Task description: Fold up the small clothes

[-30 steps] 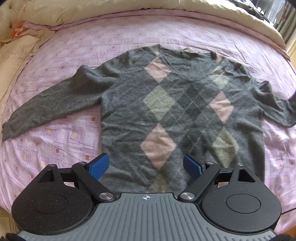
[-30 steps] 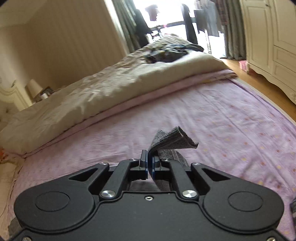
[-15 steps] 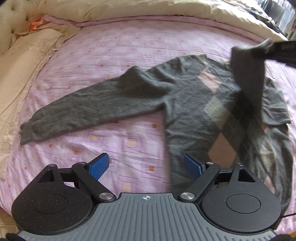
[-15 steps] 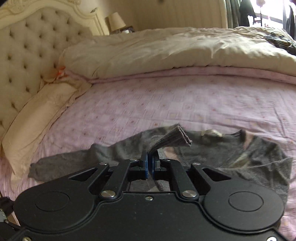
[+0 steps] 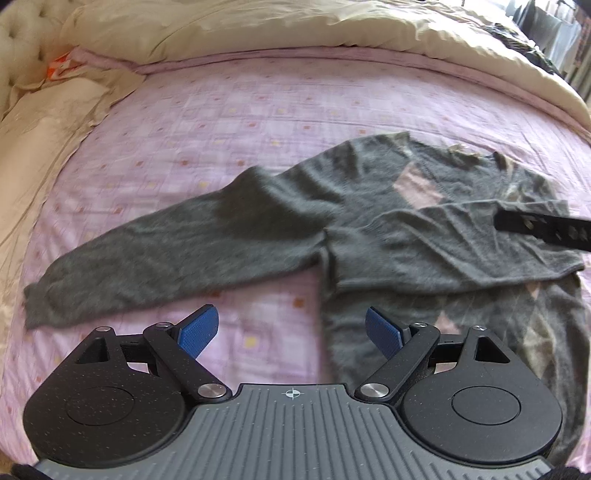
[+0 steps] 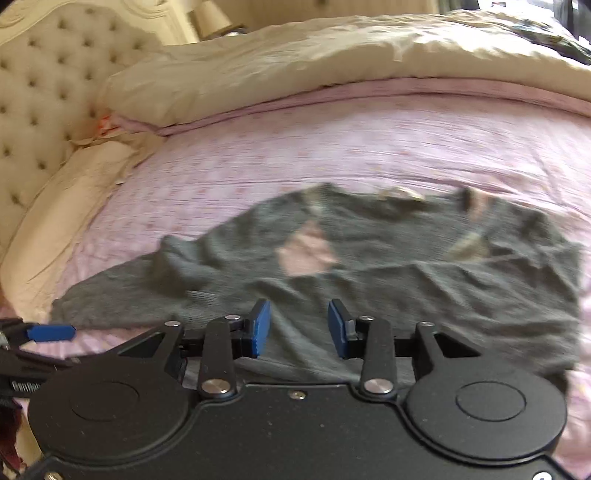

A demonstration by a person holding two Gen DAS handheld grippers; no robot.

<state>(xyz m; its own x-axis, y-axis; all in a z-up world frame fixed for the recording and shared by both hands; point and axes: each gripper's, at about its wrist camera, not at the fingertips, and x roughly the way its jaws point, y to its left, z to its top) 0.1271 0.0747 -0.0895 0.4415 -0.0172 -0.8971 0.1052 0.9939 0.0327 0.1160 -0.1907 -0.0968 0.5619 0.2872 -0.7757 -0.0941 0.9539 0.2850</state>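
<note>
A grey argyle sweater [image 5: 424, 236] [image 6: 369, 266] lies face up on the pink bedsheet [image 5: 258, 122]. Its right sleeve [image 5: 461, 251] is folded across the chest. The other sleeve [image 5: 166, 251] stretches out flat to the left. My left gripper [image 5: 291, 332] hovers open over the sheet, near the sweater's lower left edge, holding nothing. My right gripper [image 6: 299, 328] stands open just above the folded sleeve [image 6: 424, 295], nothing between its blue pads. One dark finger of the right gripper [image 5: 543, 230] reaches in from the right edge of the left wrist view.
A cream duvet [image 5: 332, 29] [image 6: 295, 62] is bunched along the far side of the bed. A cream pillow [image 5: 33, 147] [image 6: 55, 221] and a tufted headboard [image 6: 44, 74] lie to the left. A blue pad of the left gripper [image 6: 51, 332] shows at the left edge.
My right gripper carried the right sleeve across the sweater's chest, laid it down and opened. My left gripper shifted left and stayed open.
</note>
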